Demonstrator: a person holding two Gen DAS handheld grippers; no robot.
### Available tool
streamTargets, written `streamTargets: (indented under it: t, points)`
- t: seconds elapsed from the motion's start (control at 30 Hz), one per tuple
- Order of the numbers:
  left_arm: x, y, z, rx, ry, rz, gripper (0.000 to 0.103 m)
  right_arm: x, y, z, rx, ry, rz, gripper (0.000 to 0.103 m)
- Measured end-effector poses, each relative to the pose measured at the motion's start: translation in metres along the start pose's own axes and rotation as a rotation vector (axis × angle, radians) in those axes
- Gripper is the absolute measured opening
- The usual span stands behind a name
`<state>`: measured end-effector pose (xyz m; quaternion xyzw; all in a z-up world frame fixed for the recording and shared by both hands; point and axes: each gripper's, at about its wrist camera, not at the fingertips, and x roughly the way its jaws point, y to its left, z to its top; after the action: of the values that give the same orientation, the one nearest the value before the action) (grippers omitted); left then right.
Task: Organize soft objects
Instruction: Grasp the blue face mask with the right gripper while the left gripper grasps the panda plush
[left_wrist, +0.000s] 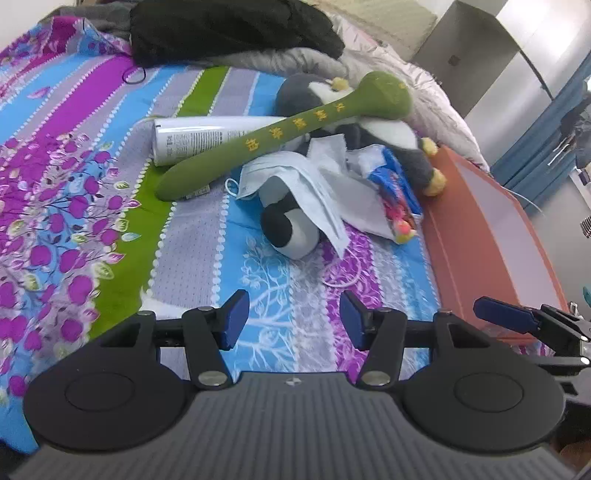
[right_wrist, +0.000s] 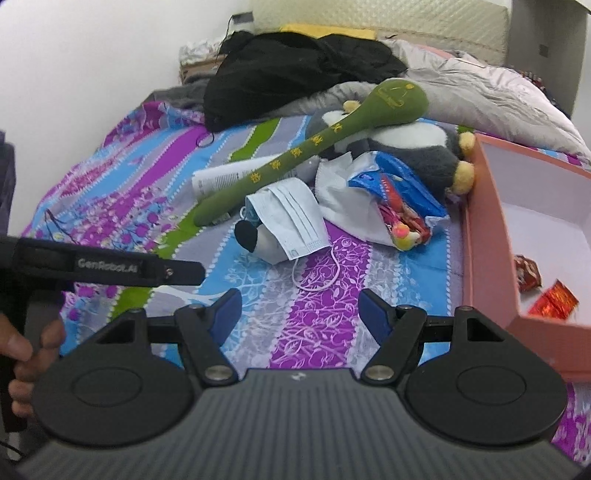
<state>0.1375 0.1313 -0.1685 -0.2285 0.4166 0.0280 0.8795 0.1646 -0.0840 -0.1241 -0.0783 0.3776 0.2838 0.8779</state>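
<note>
Both claws mine: left gripper (left_wrist: 293, 319) half open, empty; right gripper (right_wrist: 301, 315) wide open, empty. Green plush mallet (left_wrist: 280, 134) frame centre, lying across penguin plush (left_wrist: 376, 129); face mask (right_wrist: 293, 218) below, draped over small plush.

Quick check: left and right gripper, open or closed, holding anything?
Left gripper: open, holding nothing, above the bedsheet.
Right gripper: open, holding nothing.

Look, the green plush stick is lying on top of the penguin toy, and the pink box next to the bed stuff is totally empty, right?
Not quite. The green plush stick does lie across the penguin toy, but the pink box isn't empty: the right wrist view shows red wrappers inside it.
</note>
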Motion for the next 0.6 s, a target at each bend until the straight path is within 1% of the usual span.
streamTargets:
  t: [0.03, 0.07, 0.17, 0.23, 0.4, 0.5, 0.57, 0.6]
  points:
    - [0.006, 0.002, 0.003, -0.007, 0.004, -0.003, 0.060, 0.007, 0.000, 0.003, -0.012, 0.003, 0.000, 0.070]
    - [0.014, 0.005, 0.005, -0.019, 0.010, -0.007, 0.060, 0.014, 0.000, 0.005, -0.019, 0.008, 0.002, 0.067]
    - [0.032, 0.011, 0.015, -0.049, 0.015, -0.027, 0.060, 0.035, -0.001, 0.012, -0.040, 0.027, 0.012, 0.063]
    - [0.045, 0.014, 0.021, -0.061, 0.020, -0.023, 0.060, 0.048, -0.001, 0.017, -0.058, 0.032, 0.014, 0.063]
    - [0.074, 0.023, 0.034, -0.099, 0.044, -0.044, 0.060, 0.084, 0.002, 0.025, -0.106, 0.070, 0.016, 0.063]
    - [0.088, 0.027, 0.039, -0.115, 0.058, -0.045, 0.060, 0.103, 0.008, 0.025, -0.164, 0.075, -0.015, 0.062]
    - [0.096, 0.029, 0.043, -0.125, 0.069, -0.063, 0.060, 0.111, 0.011, 0.025, -0.195, 0.072, -0.028, 0.052]
    - [0.100, 0.029, 0.044, -0.121, 0.070, -0.063, 0.060, 0.114, 0.011, 0.026, -0.200, 0.068, -0.022, 0.050]
